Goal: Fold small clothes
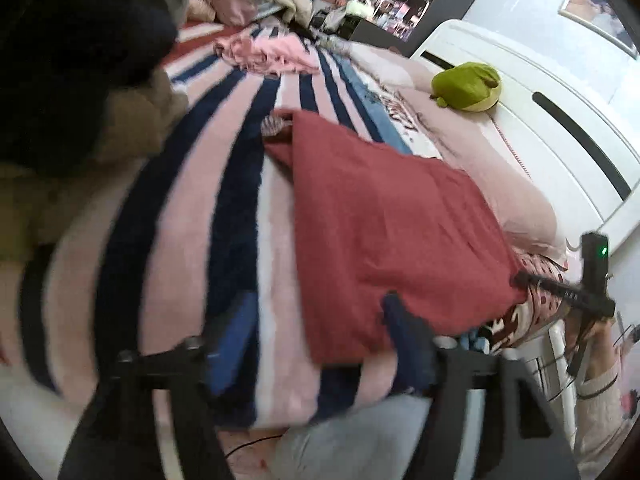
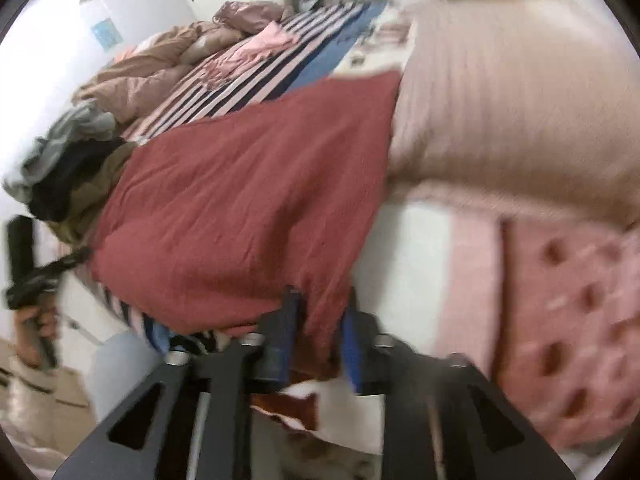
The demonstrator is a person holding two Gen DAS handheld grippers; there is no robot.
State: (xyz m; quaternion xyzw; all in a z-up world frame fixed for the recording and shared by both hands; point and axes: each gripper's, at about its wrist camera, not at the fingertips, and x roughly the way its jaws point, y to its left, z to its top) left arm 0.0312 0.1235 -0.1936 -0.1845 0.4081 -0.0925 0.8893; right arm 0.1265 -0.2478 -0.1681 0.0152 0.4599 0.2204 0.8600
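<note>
A dark red garment (image 1: 384, 232) lies spread flat on the striped blanket (image 1: 192, 208) of a bed. My left gripper (image 1: 320, 328) stands open at the bed's near edge, with the garment's near corner lying between its blue-padded fingers (image 1: 404, 328), not pinched. In the right wrist view the red garment (image 2: 248, 200) fills the middle. My right gripper (image 2: 320, 326) is slightly open, and the garment's hanging edge passes loosely between its fingers. The right gripper (image 1: 520, 278) also shows at the garment's far side, and the left gripper (image 2: 82, 256) appears held in a hand at the opposite corner.
A pile of dark, tan and grey clothes (image 2: 72, 168) sits beside the garment. A pink pillow (image 1: 500, 184), a green plush frog (image 1: 468, 86) and a white headboard (image 1: 540, 80) bound the bed's head. A pink garment (image 1: 272, 54) and a quilt (image 2: 160, 68) lie farther off.
</note>
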